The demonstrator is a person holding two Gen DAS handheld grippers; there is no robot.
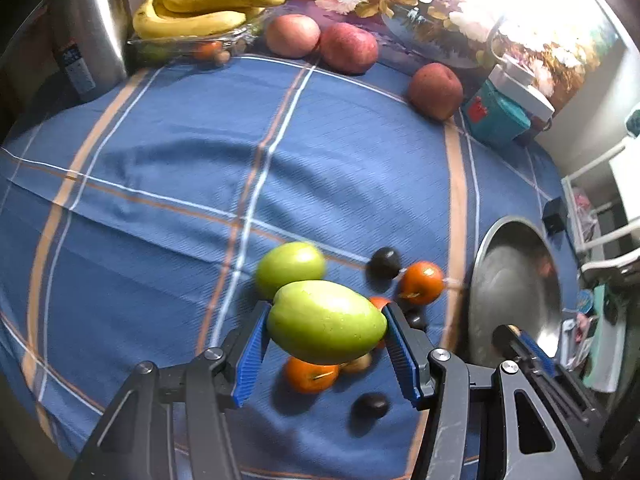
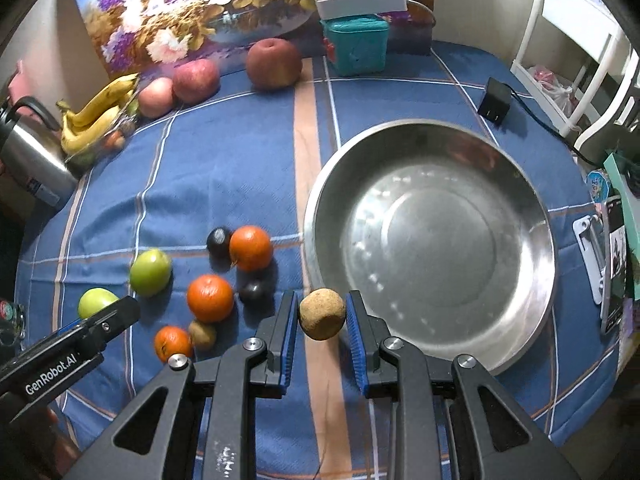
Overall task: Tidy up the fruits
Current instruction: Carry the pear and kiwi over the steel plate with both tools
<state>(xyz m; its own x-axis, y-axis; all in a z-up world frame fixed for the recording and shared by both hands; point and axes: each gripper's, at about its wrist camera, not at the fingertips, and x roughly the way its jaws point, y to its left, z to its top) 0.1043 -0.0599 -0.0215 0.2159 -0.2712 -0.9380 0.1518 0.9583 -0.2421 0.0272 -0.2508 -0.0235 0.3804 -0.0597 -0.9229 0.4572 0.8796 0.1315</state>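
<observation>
My left gripper (image 1: 326, 330) is shut on a green mango-like fruit (image 1: 326, 328) and holds it above the blue cloth; it also shows in the right wrist view (image 2: 96, 302). A second green fruit (image 1: 290, 268) lies just behind. Oranges (image 1: 422, 282) and dark plums (image 1: 384, 263) lie scattered beneath and to the right. My right gripper (image 2: 322, 316) is shut on a brown kiwi-like fruit (image 2: 322, 314), just left of the empty steel bowl (image 2: 532, 216). Oranges (image 2: 210, 297), plums (image 2: 219, 240) and another green fruit (image 2: 150, 272) lie to its left.
Three red apples (image 2: 274, 63) and bananas (image 1: 200, 10) on a glass dish sit at the table's back. A steel kettle (image 1: 86, 28), a teal box (image 2: 356, 44), a black charger (image 2: 495, 102) and a white rack (image 2: 580, 48) ring the table.
</observation>
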